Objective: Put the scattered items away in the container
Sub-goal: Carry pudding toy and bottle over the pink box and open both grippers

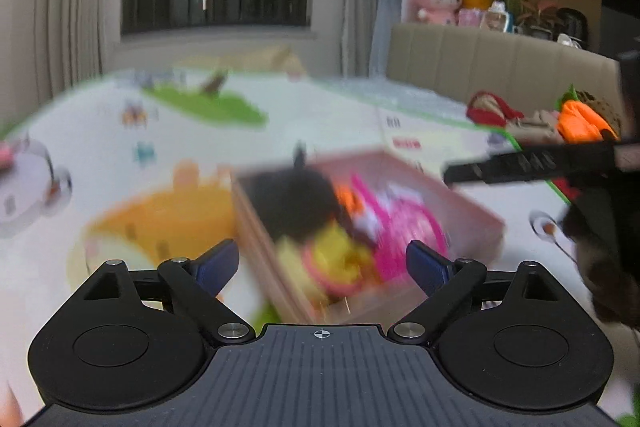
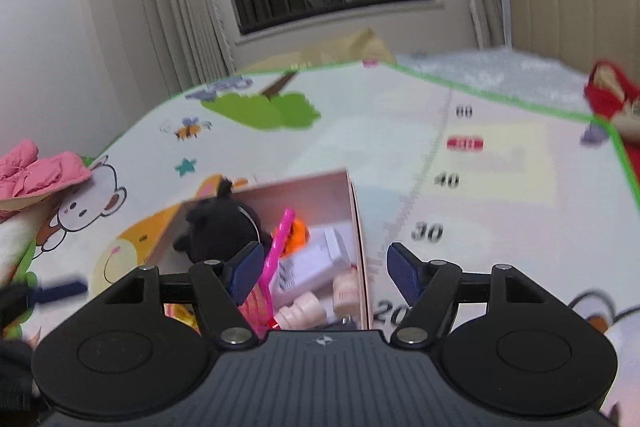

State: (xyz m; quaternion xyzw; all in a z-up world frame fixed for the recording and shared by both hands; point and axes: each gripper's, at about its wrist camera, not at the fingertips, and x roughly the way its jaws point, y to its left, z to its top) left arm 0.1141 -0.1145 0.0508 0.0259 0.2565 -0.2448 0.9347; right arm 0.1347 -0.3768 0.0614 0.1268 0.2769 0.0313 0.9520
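A pink cardboard box [image 1: 460, 195] stands on the play mat, holding a black plush [image 1: 296, 199], a pink toy [image 1: 404, 227] and a yellow toy [image 1: 336, 259], all blurred. My left gripper [image 1: 320, 255] hovers open over the box's near end with nothing between its pads. In the right wrist view the box wall [image 2: 356, 211] runs between the open fingers of my right gripper [image 2: 324, 259], which holds nothing. Below it lie the black plush [image 2: 220, 227], a pink handle [image 2: 276, 251], a white carton [image 2: 320, 259] and wooden pieces [image 2: 304, 307].
The printed play mat [image 2: 360, 139] spreads around the box. A pink cloth [image 2: 36, 171] lies at its left edge, a red bag [image 2: 608, 95] and an orange item [image 1: 580, 123] at its right. A beige padded panel [image 1: 480, 63] and curtains stand behind.
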